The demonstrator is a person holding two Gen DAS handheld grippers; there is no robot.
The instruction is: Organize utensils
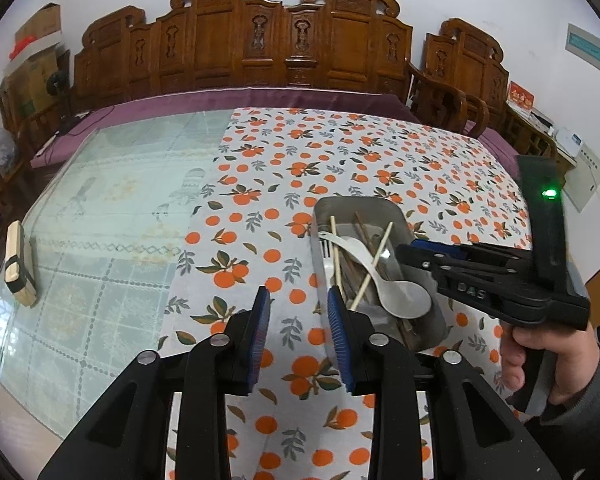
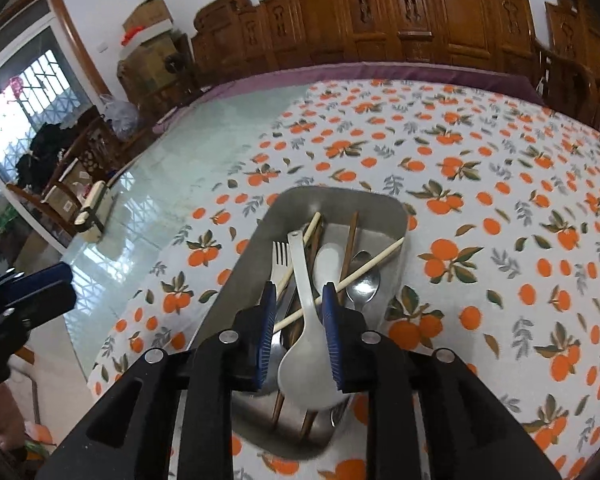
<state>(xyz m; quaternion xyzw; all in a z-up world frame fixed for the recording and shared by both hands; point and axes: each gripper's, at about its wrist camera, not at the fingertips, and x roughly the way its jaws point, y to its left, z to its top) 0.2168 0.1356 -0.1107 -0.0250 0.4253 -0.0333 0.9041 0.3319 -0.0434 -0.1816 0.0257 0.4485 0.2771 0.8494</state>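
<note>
Rectangular stainless-steel tray (image 2: 228, 292) sits on the orange-print tablecloth (image 2: 480, 200), holding a white ceramic spoon (image 2: 306, 356), pale and dark wooden chopsticks (image 2: 374, 262), a metal fork (image 2: 280, 258) and a metal spoon (image 2: 363, 278). Fork and metal spoon resolve only in right wrist view.

Right gripper (image 2: 299, 332): jaws open, straddling the white spoon's neck; contact cannot be judged.

Left gripper (image 1: 299, 332): jaws open, empty, over cloth just left of tray.

Left wrist view alone shows cloth and bare glass tabletop (image 1: 100, 260) left of the tray, with a wooden block (image 1: 18, 266) near the table's left edge.
</note>
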